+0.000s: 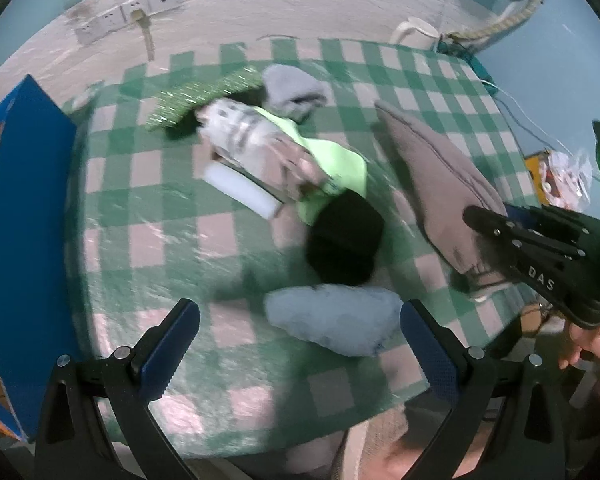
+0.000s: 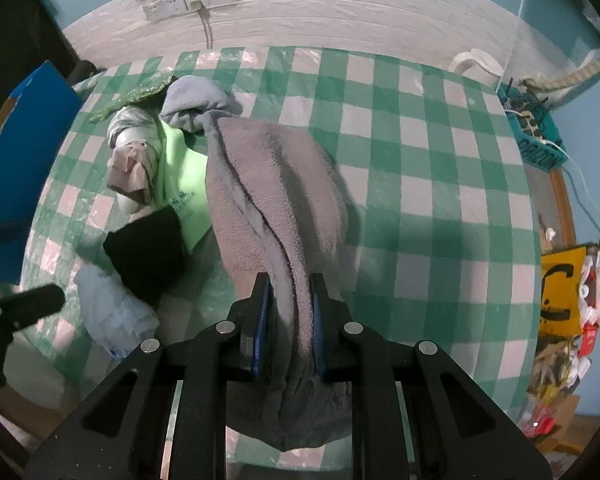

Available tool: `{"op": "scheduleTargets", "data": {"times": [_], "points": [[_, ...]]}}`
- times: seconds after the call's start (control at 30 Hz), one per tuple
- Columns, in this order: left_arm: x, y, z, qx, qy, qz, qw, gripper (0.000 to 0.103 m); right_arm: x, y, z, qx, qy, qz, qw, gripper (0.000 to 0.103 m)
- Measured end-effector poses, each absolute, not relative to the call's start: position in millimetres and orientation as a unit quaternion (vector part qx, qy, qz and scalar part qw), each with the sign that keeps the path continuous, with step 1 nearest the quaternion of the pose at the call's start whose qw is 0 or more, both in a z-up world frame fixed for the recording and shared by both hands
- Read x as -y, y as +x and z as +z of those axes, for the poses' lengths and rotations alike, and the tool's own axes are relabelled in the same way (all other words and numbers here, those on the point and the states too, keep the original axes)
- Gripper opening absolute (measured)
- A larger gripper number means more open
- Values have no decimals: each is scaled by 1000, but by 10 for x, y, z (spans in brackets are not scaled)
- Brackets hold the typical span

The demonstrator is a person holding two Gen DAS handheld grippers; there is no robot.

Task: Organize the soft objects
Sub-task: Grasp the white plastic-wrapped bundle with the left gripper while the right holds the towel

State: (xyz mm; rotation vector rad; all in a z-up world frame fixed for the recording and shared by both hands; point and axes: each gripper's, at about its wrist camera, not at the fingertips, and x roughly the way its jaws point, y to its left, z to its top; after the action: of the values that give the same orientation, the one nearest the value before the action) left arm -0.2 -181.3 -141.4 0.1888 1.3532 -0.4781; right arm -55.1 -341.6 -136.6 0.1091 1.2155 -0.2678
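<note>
Several soft items lie heaped on the green-and-white checked tablecloth (image 2: 420, 152), and inspection proceeds from the left edge rightward.

At far left a blue cardboard box (image 1: 28, 240) stands open beside the table edge. Next to it, toward the far side of the heap, lie a glittery green fabric piece (image 1: 204, 96), a pale grey knitted item (image 1: 292, 88), a patterned white-and-grey cloth bundle (image 1: 244, 136) with a white foam block (image 1: 244, 192) against it, and a lime-green garment (image 1: 336, 168). Nearer sits a black knitted item (image 1: 344, 240), and nearest of all a pale blue fluffy cloth (image 1: 332, 320).

The left gripper (image 1: 300, 340) is spread wide and holds nothing; the pale blue fluffy cloth lies directly ahead between its fingertips, long axis running across the gap, so this hand is the nearer to it.

Right of the heap, the grey fleece towel (image 2: 276, 184) is the item in hand. The right gripper (image 2: 290, 300) is pressed together on its near end, fabric bunched between the pads. The towel's long axis runs straight away from that gripper toward the heap, its far end touching the pale grey knitted item. It appears thick, limp and creased in long folds, partly lifted off the cloth.

Judgement: the towel is being drawn clear of the pile; its trailing end could drag neighbours.
</note>
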Motion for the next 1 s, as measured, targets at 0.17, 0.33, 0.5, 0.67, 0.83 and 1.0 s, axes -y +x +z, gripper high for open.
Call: {"op": "scheduleTargets", "data": {"times": [0.17,0.33,0.5,0.67,0.83,1.0], "points": [[1987,-107,-1530,-621,116,-225,742,101,3451,-625,-1397,-569,57,-127,811,17],[2079,-151,-1643,-622,141,-222,738,101,3456,-662,-1412,-569,60,-126,811,17],[2084,-122,-1784,-629,152,-221,730,101,3439,-659,-1398,-567,58,-122,813,17],[2083,-121,-1863,-627,154,-230,728,88,3444,-671,-1344,-560,59,-123,817,17],[2022,-112,-1819,-612,156,-231,740,76,3430,-645,-1287,-553,59,-121,822,17],[1903,-153,-1717,-601,164,-222,750,71,3389,-629,-1223,-547,54,-120,827,17]]}}
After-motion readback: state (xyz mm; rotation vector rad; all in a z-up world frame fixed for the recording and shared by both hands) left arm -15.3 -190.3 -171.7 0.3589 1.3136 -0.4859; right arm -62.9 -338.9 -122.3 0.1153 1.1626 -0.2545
